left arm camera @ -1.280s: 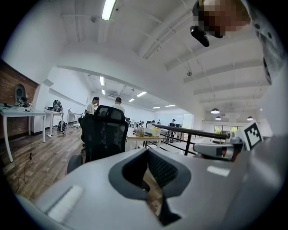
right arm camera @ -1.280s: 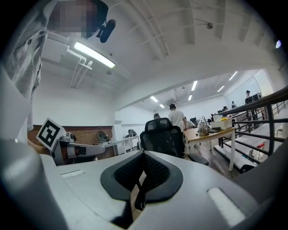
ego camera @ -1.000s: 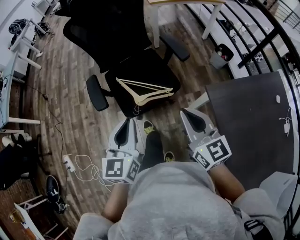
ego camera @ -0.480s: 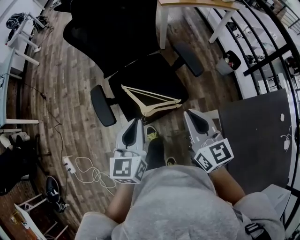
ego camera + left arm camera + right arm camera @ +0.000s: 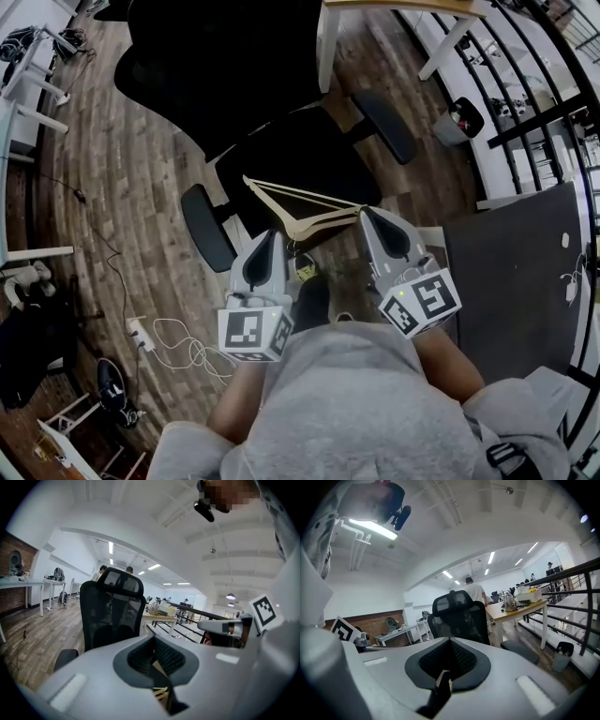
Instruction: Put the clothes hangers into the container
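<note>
Wooden hangers just beyond left claw

Pale wooden hangers on a matt black fabric chair seat.

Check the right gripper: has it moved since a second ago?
Yes. The right gripper has come forward to the chair seat, beside the hangers.

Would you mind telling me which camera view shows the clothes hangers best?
The head view: the hangers lie in plain sight on the black chair seat. Each gripper view shows only a pale sliver beyond its jaws.
</note>
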Motion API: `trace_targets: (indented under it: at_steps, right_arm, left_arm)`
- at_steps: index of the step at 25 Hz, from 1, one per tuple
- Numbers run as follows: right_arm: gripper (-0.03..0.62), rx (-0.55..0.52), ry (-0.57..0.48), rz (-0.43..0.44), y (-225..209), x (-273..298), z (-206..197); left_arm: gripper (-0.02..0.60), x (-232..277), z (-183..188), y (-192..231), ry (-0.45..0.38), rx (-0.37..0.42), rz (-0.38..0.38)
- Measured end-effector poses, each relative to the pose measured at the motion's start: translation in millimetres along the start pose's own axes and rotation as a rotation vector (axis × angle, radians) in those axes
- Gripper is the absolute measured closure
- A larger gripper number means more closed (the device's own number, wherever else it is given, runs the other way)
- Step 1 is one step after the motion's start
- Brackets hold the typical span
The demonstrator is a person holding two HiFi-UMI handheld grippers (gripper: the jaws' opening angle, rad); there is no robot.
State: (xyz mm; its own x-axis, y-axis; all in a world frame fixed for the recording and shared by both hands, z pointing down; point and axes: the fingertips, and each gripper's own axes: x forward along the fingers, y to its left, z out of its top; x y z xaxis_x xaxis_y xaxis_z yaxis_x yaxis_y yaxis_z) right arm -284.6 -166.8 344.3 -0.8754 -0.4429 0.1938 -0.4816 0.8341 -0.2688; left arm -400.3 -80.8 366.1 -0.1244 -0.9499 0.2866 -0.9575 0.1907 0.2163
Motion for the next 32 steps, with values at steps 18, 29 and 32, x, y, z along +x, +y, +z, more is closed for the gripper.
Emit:
trace_targets:
  at_steps: [18, 29, 32]
  right_arm:
    - [0.595, -0.050, 0.020, -0.132, -42.4, 35.8, 15.2]
    - [0.595, -0.065, 0.064, -0.135, -62.7, 39.1, 10.4]
    - [0.595, -0.059, 0.071, -0.119, -68.0, 41.9, 11.9]
  left_arm:
    - [0.571, 43.3, -2.5, 42.1, 0.041, 0.009, -0.080]
    - [0.571, 64.2, -7.2, 36.0, 0.039, -0.011, -0.073]
    - [0.569, 69.8, -1.9, 30.9, 0.025, -0.017, -0.078]
